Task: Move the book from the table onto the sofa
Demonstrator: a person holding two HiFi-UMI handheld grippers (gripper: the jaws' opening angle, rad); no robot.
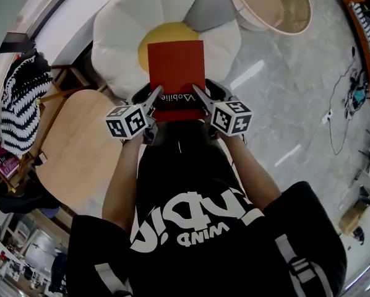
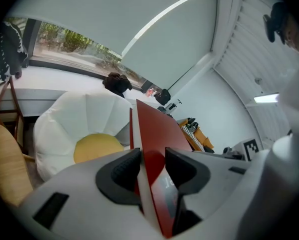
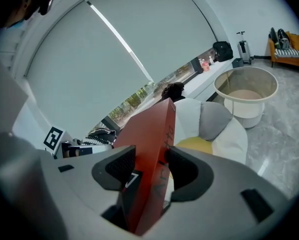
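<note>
A red book [image 1: 176,73] hangs in the air, held flat between both grippers above the yellow centre of a white flower-shaped sofa [image 1: 117,23]. My left gripper [image 1: 153,98] is shut on the book's near left edge, and my right gripper [image 1: 197,95] is shut on its near right edge. In the left gripper view the book [image 2: 157,134] stands edge-on between the black pads [image 2: 123,171], with the sofa [image 2: 74,124] beyond. In the right gripper view the book [image 3: 149,139] fills the gap between the pads [image 3: 120,170], and the sofa [image 3: 214,129] lies behind it.
A round wooden table [image 1: 80,147] stands at the left, beside a wooden rack with a striped cloth [image 1: 21,98]. A round beige tub [image 1: 273,5] sits on the marble floor behind the sofa. Cables [image 1: 343,104] trail at the right.
</note>
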